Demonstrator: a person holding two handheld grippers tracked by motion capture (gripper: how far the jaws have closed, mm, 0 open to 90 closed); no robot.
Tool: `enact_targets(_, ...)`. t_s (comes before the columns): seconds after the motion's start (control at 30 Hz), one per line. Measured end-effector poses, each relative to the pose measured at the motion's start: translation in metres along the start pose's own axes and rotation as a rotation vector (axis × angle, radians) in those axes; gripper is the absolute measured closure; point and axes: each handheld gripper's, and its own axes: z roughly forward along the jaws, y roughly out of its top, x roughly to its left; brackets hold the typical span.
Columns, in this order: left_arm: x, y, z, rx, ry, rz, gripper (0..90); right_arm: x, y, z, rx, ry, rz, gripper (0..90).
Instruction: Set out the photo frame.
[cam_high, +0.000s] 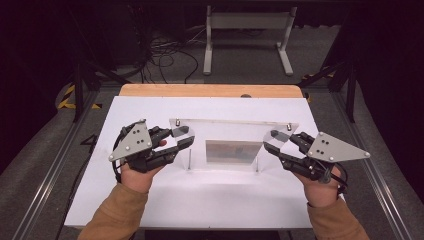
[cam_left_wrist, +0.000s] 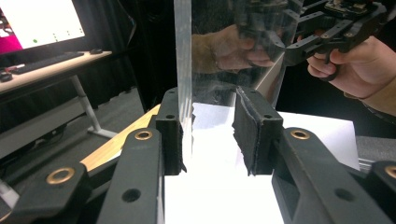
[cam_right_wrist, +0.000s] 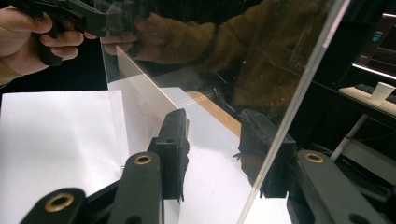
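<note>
Acrylic panel (cam_high: 235, 131), clear and raised on short posts, sits mid-surface on the white surface (cam_high: 200, 200). Your left claw (cam_high: 181, 140) at nine o'clock straddles its left edge, jaws parted, one pad (cam_left_wrist: 170, 133) beside the sheet's edge. Your right claw (cam_high: 274, 141) at three o'clock is spread around the right edge, not clamping. A darker rectangular insert (cam_high: 234, 151) lies beneath the panel.

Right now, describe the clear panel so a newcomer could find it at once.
Start at the white table. Near its middle, between the left tongs and right tongs, lies the clear panel, raised on thin posts. It alone is see-through, with small bolts at its far corners.
</note>
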Motion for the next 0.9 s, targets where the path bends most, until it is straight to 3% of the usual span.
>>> enact_targets(0.4, 0.007, -0.002, 0.004, 0.005, 0.029, -0.026, 62.4, -0.007, -0.002, 0.010, -0.033, 0.006, 0.055, 58.4)
enact_targets(0.5, 0.008, -0.001, 0.008, 0.005, 0.055, -0.027, 60.6, -0.010, -0.003, 0.013, -0.038, -0.002, 0.066, 56.8)
enact_targets(0.6, 0.009, -0.003, 0.012, -0.002, 0.084, -0.005, 57.8, -0.012, -0.004, 0.017, -0.055, -0.017, 0.038, 55.7)
enact_targets(0.73, 0.013, -0.006, 0.017, -0.016, 0.100, -0.015, 56.3, -0.015, -0.006, 0.022, -0.056, -0.028, 0.044, 53.1)
enact_targets(0.83, 0.016, -0.011, 0.024, 0.003, 0.117, -0.002, 52.1, -0.017, -0.008, 0.027, -0.051, -0.060, 0.048, 47.0)
enact_targets(0.9, 0.018, -0.016, 0.029, 0.024, 0.117, -0.009, 44.2, -0.019, -0.010, 0.031, -0.042, -0.063, 0.065, 45.4)
